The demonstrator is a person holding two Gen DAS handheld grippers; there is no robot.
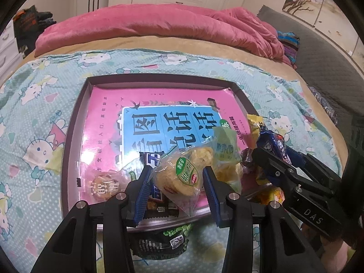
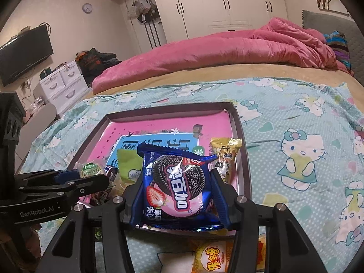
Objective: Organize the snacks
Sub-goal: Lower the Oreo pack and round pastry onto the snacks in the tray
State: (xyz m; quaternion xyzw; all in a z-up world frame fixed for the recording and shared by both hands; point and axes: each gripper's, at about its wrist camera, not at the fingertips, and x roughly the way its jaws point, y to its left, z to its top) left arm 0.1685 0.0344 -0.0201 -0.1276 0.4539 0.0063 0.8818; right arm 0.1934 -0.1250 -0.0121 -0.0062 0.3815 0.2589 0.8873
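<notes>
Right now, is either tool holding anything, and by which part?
Both are. The left tool clamps a clear-wrapped yellow rice cracker pack across its sides; the right tool clamps a blue sandwich-cookie packet by its side edges.

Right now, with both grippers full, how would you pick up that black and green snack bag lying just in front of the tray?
Grip the black-and-green bag across its puffed middle, coming straight down from above. It lies flat on the bedspread, just outside the tray, partly hidden by the left gripper.
</notes>
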